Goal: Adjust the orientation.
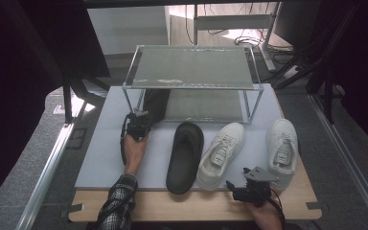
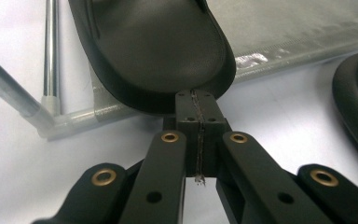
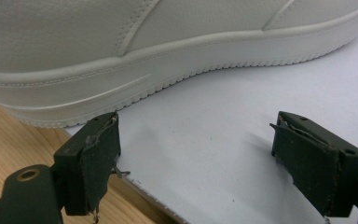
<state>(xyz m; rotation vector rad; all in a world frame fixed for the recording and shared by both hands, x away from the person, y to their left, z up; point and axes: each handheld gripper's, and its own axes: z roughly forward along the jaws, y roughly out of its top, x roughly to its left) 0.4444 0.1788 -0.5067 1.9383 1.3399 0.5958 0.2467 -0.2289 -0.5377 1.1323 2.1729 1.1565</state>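
A black slipper [image 2: 154, 46] lies toe-inward on the lower shelf [image 2: 284, 28] of a metal rack [image 1: 191, 67], its heel sticking out at the front. My left gripper [image 2: 198, 100] is shut, pad against pad, with its tips touching the heel rim; nothing is between the pads. From above, the left gripper [image 1: 136, 125] sits at the rack's front left, just behind that slipper [image 1: 155, 103]. The matching slipper [image 1: 186, 155] lies on the mat. My right gripper [image 3: 209, 158] stands open beside the sole of a white sneaker [image 3: 168, 42]; from above this gripper [image 1: 239, 188] is near the front edge.
Two white sneakers [image 1: 222, 153] [image 1: 282, 148] lie on the grey mat [image 1: 105, 153] right of the loose slipper. The mat covers a wooden table [image 1: 182, 203]. A chrome rack leg [image 2: 51, 56] stands left of the shelved slipper. The rack's top shelf is bare.
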